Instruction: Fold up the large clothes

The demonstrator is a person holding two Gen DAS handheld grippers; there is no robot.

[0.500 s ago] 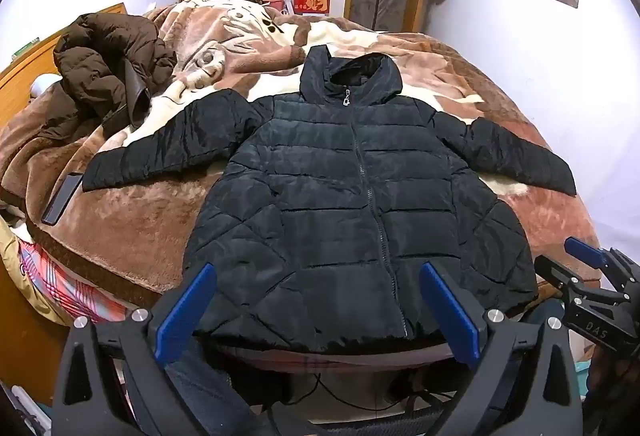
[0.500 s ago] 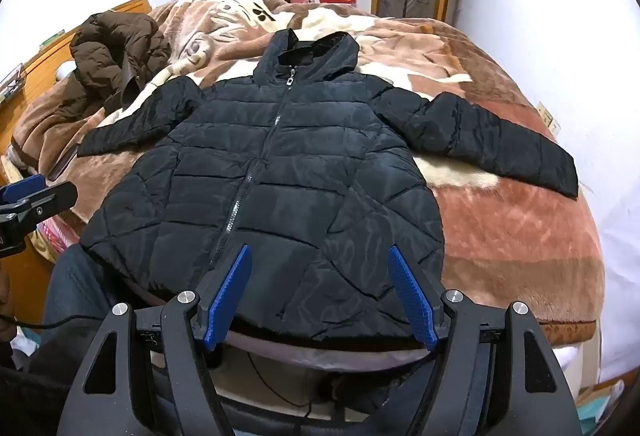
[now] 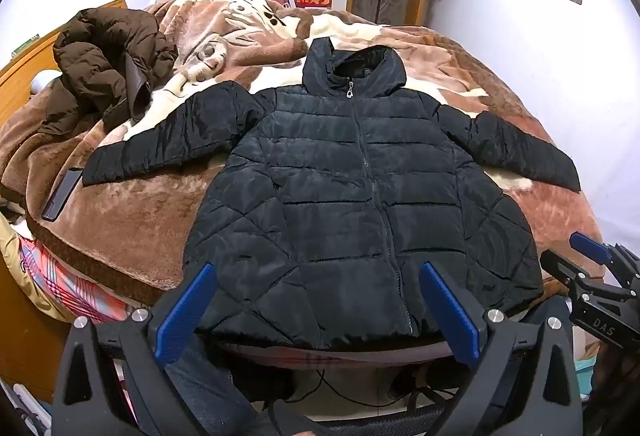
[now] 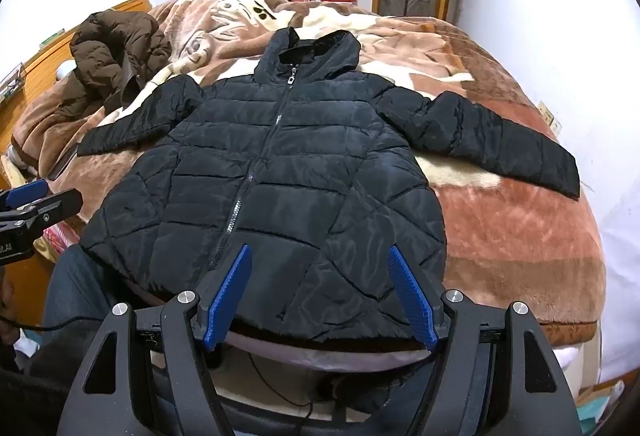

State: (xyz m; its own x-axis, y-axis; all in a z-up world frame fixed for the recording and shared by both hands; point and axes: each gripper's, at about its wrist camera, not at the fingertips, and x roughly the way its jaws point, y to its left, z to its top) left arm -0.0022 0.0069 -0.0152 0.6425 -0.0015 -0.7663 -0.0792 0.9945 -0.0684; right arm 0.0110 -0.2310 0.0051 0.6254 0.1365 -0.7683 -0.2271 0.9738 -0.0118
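Note:
A black hooded puffer jacket (image 3: 360, 196) lies flat and zipped on the bed, front up, both sleeves spread out to the sides; it also shows in the right wrist view (image 4: 280, 176). Its hem hangs at the bed's near edge. My left gripper (image 3: 318, 268) is open and empty, held above the hem, left of the zipper. My right gripper (image 4: 320, 250) is open and empty, held above the hem's right part. The right gripper also shows at the right edge of the left wrist view (image 3: 592, 268), and the left gripper at the left edge of the right wrist view (image 4: 36, 200).
A brown puffer coat (image 3: 104, 72) lies crumpled at the bed's far left. A dark phone (image 3: 62, 194) lies on the brown plush blanket (image 3: 152, 212) near the left sleeve cuff. Boxes and a wardrobe stand behind the bed. A white wall is on the right.
Both views have shifted only slightly. The jacket lies as before and both grippers remain open.

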